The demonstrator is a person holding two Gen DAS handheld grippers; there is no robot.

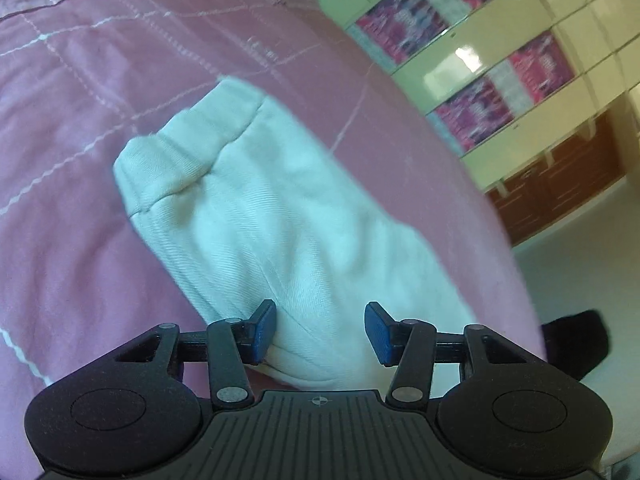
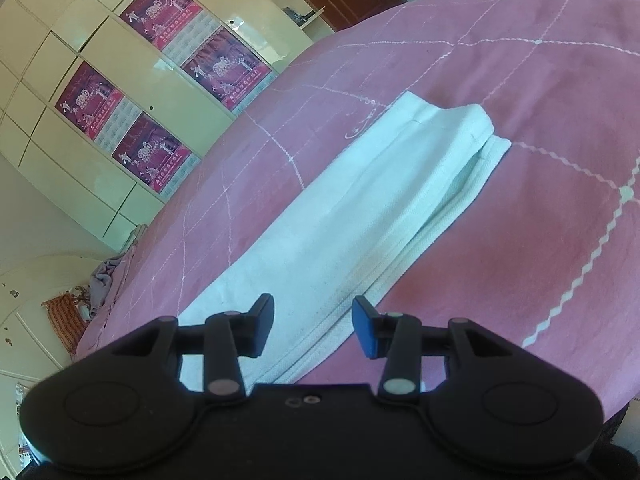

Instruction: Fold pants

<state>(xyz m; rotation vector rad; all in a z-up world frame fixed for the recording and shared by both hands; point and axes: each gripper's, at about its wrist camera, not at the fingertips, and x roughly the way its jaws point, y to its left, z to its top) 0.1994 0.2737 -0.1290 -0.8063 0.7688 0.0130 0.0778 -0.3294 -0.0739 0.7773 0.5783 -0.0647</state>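
I am folding the white pants (image 1: 256, 216), which are lying already folded into a long narrow stack on the pink bedspread (image 1: 80, 200), and I am taking the pants as my landmark for all places. My left gripper (image 1: 320, 330) is hanging over the near end of the pants with its fingers (image 1: 264, 332) released; the cloth is showing between them but no pad is pressing on it. My right gripper (image 2: 313, 326) is standing over the other near end of the pants (image 2: 360, 200), close to the long edge where the layers are stacked, and its fingers (image 2: 366, 332) are also parted and grasping nothing. I am judging that the step in hand is to let the laid fold rest and to get ready for the next one. To do it well, I am thinking to keep both grippers low and to draw them straight away from the pants, so that no pad is dragging the top layer and opening the stack. Then I should take both corners of one short end together, through all layers. Both my hands are pointing slanted downward toward the pants, and the left one is looking along the pants toward the hems at the far end.
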